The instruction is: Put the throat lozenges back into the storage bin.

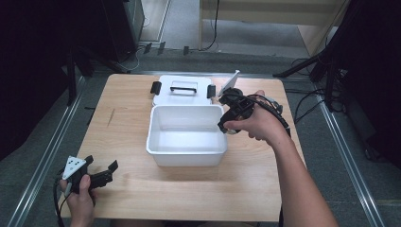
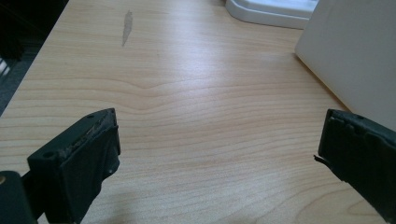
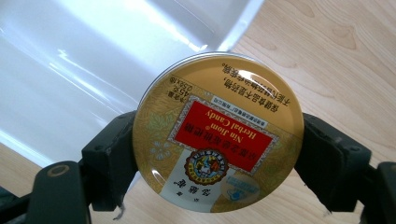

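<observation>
Lower left of the high view: the left gripper rests on the desk, jaws wide, empty. Centre: the white box stands open and empty; its lid lies touching behind it. Right of centre: the right gripper clamps a candy tin at the box's right rim. Judgement: tin picked up; placing it inside and fitting the lid remain.

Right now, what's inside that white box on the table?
The white box looks empty: its bare white floor shows in the high view. The candy tin is held in the right gripper at its rim, not inside.
</observation>
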The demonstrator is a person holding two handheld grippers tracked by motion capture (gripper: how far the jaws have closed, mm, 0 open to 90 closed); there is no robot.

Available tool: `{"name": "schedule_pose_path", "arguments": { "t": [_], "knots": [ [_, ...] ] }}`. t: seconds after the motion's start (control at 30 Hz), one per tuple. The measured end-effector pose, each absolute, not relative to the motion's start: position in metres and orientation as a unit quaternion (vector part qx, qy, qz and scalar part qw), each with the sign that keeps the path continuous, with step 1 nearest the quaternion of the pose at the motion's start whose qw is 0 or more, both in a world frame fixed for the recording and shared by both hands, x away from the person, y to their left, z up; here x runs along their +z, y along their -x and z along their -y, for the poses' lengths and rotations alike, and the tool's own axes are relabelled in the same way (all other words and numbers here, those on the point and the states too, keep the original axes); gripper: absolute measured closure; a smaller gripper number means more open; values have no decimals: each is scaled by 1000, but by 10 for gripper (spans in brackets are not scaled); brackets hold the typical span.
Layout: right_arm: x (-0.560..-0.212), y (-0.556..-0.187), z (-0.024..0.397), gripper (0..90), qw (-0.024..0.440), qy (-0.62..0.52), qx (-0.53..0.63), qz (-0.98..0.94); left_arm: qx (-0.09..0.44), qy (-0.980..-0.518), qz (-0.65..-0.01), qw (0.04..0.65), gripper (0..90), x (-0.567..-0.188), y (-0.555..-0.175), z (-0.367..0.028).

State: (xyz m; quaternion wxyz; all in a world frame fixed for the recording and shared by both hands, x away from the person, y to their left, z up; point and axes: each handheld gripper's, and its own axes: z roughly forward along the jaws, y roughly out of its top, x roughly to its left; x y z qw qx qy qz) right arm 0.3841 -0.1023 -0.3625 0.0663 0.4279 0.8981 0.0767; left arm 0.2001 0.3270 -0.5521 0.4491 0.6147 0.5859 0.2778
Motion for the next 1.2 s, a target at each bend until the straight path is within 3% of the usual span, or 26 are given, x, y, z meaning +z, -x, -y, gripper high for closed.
{"name": "schedule_pose_path", "arguments": {
  "t": [0.57,0.97,1.2],
  "knots": [
    [-364,-380,68,209,72,-376,82,-920,278,-614,-586,449,0,-552,-200,-327],
    [-382,-370,53,210,91,-204,101,-969,277,-614,-586,450,0,-552,-200,-327],
    [-394,-371,53,209,104,-170,79,-977,277,-614,-586,451,0,-552,-200,-327]
  ]
}}
